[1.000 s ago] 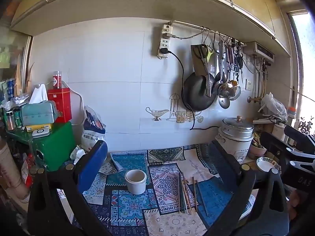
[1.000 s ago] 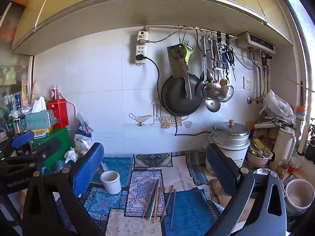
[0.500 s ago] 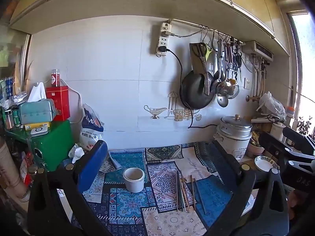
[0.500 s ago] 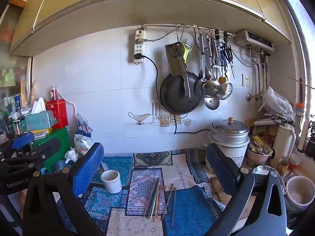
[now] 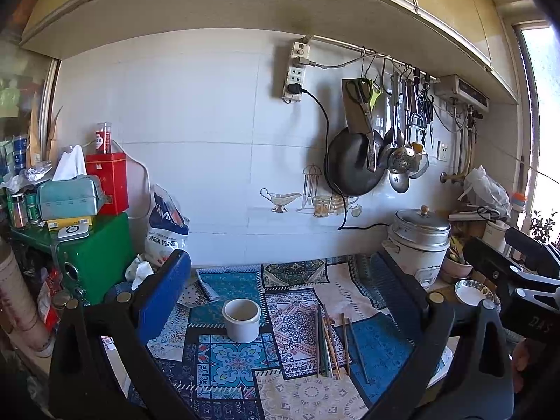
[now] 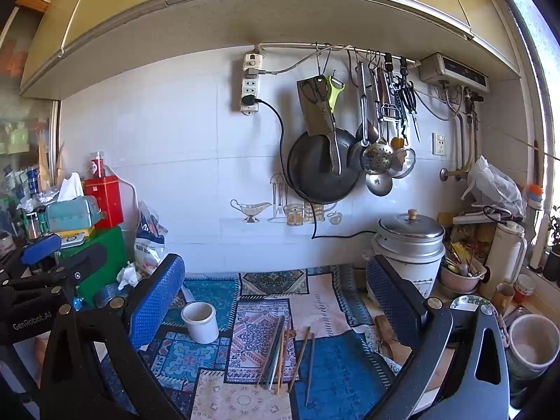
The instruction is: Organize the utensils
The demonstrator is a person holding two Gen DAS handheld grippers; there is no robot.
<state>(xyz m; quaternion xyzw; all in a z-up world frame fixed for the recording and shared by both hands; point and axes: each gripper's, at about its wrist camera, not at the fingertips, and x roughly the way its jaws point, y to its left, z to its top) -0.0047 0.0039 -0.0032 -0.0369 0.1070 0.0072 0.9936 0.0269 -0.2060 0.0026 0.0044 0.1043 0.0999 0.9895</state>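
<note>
wall (image 5: pixel 196 105): white tile | cabinets (image 6: pixel 245 3): yellow overhead | window (image 6: pixel 535 21): bright, right

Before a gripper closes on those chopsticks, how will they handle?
The chopsticks look thin and stiff, so probably light. They lie loose and overlapping on the patterned mat, so pinching one may drag or scatter its neighbours. Being slim and lying flat, they offer little height to grip and could slip or roll from the pads.

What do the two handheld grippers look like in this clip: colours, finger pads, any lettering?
Both are black plastic frames with brass-coloured bolts. The left gripper and right gripper carry blue, dimple-textured finger pads. White "GenRobot.AI" lettering marks the left gripper's body in the right wrist view. No cables or sleeves are visible.
</note>
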